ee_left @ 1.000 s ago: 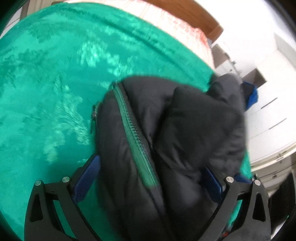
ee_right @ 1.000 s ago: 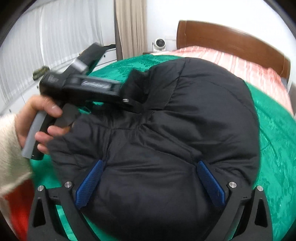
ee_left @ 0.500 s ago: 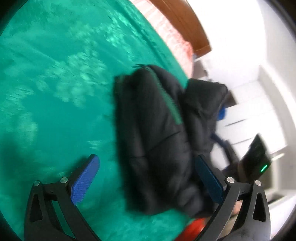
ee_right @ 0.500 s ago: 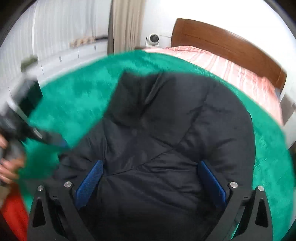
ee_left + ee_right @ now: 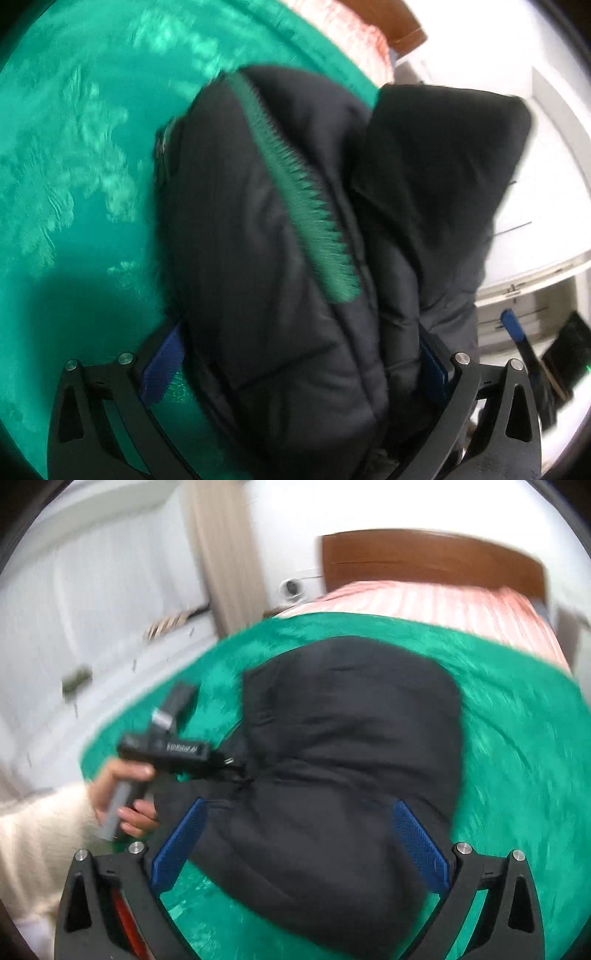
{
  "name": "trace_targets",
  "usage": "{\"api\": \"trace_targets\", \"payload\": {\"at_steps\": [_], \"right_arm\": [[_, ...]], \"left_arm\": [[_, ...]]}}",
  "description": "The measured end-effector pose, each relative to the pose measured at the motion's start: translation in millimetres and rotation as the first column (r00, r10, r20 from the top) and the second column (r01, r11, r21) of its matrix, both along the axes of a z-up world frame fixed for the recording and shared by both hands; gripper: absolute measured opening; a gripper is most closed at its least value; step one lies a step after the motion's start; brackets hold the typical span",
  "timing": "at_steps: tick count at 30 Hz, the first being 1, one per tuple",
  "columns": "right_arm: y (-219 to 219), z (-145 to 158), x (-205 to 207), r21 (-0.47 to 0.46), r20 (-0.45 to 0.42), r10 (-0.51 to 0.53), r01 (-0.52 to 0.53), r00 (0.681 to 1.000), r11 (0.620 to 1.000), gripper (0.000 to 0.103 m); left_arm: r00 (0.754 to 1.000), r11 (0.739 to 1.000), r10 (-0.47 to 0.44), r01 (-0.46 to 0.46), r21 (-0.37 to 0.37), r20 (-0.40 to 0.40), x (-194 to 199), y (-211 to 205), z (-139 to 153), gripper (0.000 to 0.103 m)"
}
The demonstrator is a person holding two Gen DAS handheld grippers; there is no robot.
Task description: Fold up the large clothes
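Fingers first: left gripper [image 5: 299, 365] at bottom of left wrist view, blue pads spread wide, black puffer jacket [image 5: 280, 236] bulging between them and pressing against both pads; whether pinched fast or merely cradled, cannot tell. Just beyond, folded bundle running from bottom centre toward upper left of centre, long axis slightly tilted, green zipper [image 5: 299, 188] following that same diagonal, its upper end pointing to top of frame. Second fold of jacket standing at right, rising toward upper right. Beneath and to left, green bedspread [image 5: 66, 155] with pale leaf pattern.

In right wrist view, right gripper [image 5: 301, 836] at bottom, pads likewise wide apart, jacket [image 5: 347, 760] filling the gap and touching both; grip not clear. Bundle lying on green bedspread [image 5: 524, 746], long axis from bottom centre up toward centre. At left centre, the other gripper's black body held by left hand [image 5: 125, 797], its tip at jacket's left edge. Farther up, pink striped sheet [image 5: 436, 603], then brown wooden headboard [image 5: 428, 559] at top right, beige curtain [image 5: 225, 554] at upper left.
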State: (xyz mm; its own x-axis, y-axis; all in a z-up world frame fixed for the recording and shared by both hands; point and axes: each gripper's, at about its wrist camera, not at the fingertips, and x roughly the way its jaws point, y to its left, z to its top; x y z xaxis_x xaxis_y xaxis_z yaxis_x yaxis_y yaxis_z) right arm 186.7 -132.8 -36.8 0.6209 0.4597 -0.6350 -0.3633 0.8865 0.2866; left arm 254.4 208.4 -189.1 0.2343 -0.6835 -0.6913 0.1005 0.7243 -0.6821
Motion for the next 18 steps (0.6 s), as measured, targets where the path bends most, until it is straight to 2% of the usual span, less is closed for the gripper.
{"api": "trace_targets", "payload": {"at_steps": [3,5,6,8,9,11,13,14,15,16,17,18], "right_arm": [[-61.7,-30.3,19.8,0.123,-0.171,-0.083,0.104,0.982,0.987,0.102],[-90.5,-56.1,31.9,0.308,-0.29,-0.028,0.121,0.957,0.944,0.102],[-93.3,-71.7,42.2,0.409,-0.334,0.041,0.106,0.942,0.906,0.102],[-83.4,-95.3,60.5,0.476,-0.374,0.106,0.093,0.921,0.874,0.103],[-81.2,-101.6,63.7,0.471,-0.39,0.1,0.105,0.915,0.876,0.103],[-70.0,-129.1,83.1,0.441,-0.448,0.118,0.104,0.886,0.892,0.103],[-56.9,-141.0,95.1,0.42,-0.48,0.153,0.073,0.864,0.905,0.098],[-43.4,-130.2,95.7,0.32,-0.447,0.135,0.017,0.884,0.947,0.097],[-30.8,-115.2,93.2,0.211,-0.402,0.118,-0.034,0.908,0.977,0.092],[-12.7,-98.0,87.5,0.088,-0.34,0.122,-0.097,0.932,0.991,0.086],[2.7,-82.2,76.7,-0.01,-0.274,0.139,-0.147,0.952,0.989,0.084],[17.9,-66.3,62.0,-0.1,-0.19,0.168,-0.189,0.967,0.977,0.081]], "left_arm": [[0.998,0.999,-0.04,0.04,0.0,-0.038,5.9,-2.6,-5.6,0.103],[0.997,0.999,-0.044,0.045,0.004,-0.058,9.6,-6.6,-8.2,0.103],[0.997,0.999,-0.044,0.045,0.016,-0.059,9.9,-10.0,-8.7,0.103],[0.997,0.998,-0.046,0.048,0.036,-0.058,12.4,-17.2,-9.9,0.103],[0.997,0.998,-0.049,0.051,0.043,-0.058,12.6,-19.3,-9.8,0.103],[0.997,0.997,-0.056,0.059,0.047,-0.061,14.2,-24.5,-10.0,0.103],[0.996,0.996,-0.053,0.057,0.067,-0.067,16.0,-27.7,-11.6,0.103],[0.997,0.993,-0.035,0.041,0.109,-0.062,16.5,-34.5,-8.6,0.101],[0.999,0.983,-0.013,0.02,0.183,-0.041,13.0,-48.5,0.3,0.097],[1.0,0.966,-0.004,0.001,0.258,0.011,6.4,-59.3,16.2,0.081],[0.998,0.948,-0.006,-0.012,0.317,0.059,0.8,-67.5,30.7,0.071],[0.995,0.933,-0.012,-0.023,0.359,0.096,-4.2,-73.8,43.0,0.066]]}}
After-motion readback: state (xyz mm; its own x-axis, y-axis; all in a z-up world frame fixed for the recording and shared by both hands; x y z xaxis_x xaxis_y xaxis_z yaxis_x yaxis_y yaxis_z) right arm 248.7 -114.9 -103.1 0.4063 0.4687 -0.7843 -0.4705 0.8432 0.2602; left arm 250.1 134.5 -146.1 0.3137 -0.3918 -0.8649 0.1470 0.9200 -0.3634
